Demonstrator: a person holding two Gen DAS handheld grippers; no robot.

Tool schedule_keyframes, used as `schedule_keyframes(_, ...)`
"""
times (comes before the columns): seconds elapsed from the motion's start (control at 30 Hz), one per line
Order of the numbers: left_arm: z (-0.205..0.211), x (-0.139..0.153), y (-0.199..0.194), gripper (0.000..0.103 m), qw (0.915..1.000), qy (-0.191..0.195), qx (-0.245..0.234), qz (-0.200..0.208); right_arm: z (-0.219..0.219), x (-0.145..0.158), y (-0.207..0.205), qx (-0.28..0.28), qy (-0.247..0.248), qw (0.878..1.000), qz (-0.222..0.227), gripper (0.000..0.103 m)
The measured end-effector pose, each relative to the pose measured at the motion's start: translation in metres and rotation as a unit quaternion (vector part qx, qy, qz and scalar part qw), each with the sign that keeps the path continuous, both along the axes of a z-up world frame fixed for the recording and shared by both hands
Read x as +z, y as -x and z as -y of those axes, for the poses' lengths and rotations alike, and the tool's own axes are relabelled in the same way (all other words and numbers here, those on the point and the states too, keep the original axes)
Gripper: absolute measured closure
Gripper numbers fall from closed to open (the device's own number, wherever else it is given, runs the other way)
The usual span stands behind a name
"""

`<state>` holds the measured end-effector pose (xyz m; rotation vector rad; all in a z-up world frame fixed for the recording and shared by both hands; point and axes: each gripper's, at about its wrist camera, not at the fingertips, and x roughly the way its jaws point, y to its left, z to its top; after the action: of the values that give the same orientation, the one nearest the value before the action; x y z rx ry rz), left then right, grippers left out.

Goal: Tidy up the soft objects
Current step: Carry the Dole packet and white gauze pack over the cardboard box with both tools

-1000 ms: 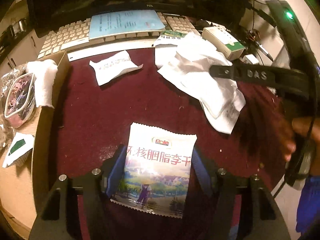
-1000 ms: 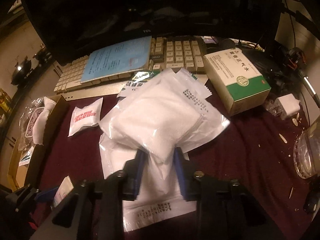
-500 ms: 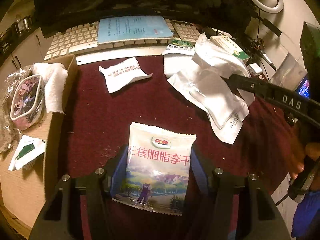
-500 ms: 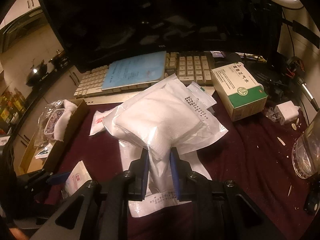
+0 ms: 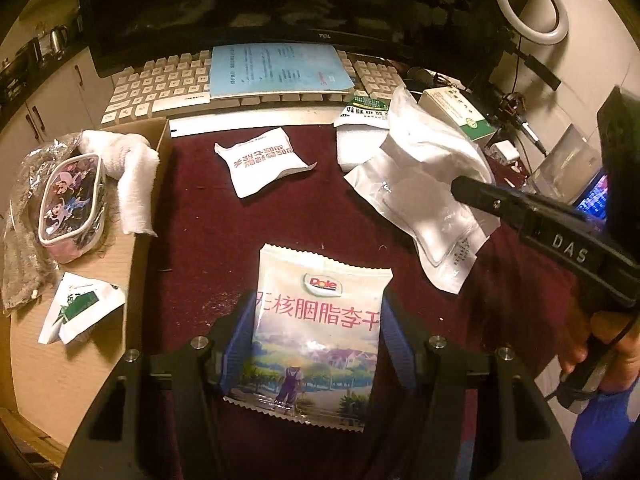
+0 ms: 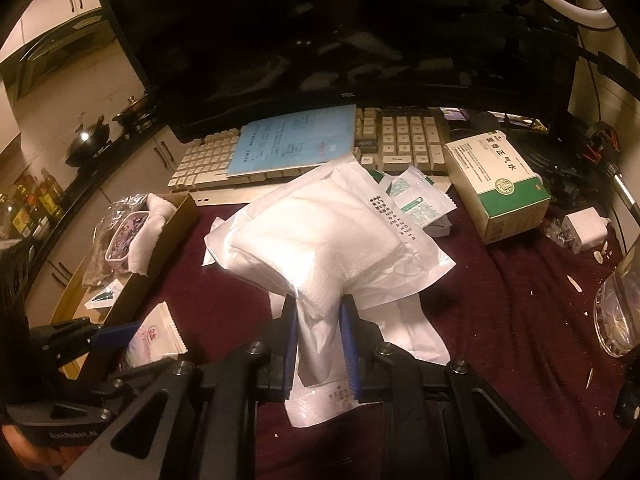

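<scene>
Jaws pinching gauze pack (image 6: 316,248), snack pouch (image 5: 318,332).

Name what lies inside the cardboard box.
The cardboard box holds a cartoon pouch, white cloth, crinkled foil bag and small packet. Anything beneath them is hidden.

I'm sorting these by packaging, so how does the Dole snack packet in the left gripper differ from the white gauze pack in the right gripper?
The Dole snack packet is opaque with colourful printed artwork; the gauze pack is clear plastic over plain white cloth. The packet looks flat, the pack puffy and thick. The left gripper grips the packet by its side edges, while the right gripper pinches the pack at one end, bunching it. Both are soft sealed pouches, held above the dark red cloth.
</scene>
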<state>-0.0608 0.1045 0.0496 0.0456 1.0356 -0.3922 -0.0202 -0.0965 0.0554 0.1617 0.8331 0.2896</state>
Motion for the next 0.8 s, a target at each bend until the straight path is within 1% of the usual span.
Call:
schedule_keyframes(0.2, -0.016, 0.010, 0.003, 0.043, 0.9999, -0.003, 0.010, 0.005, -0.007, 0.002, 0.004, 0.011, -0.001, 1.000, 0.002, 0.082)
schedule_keyframes(0.6, -0.053, 0.025, 0.006, 0.043, 0.9990, 0.008, 0.043, 0.014, -0.033, 0.004, 0.007, 0.039, -0.003, 0.999, 0.002, 0.082)
schedule_keyframes(0.8, -0.069, 0.032, 0.010, 0.043, 0.9983, 0.000, 0.056, 0.019, -0.042, 0.002, 0.009, 0.054, -0.004, 0.999, 0.000, 0.082)
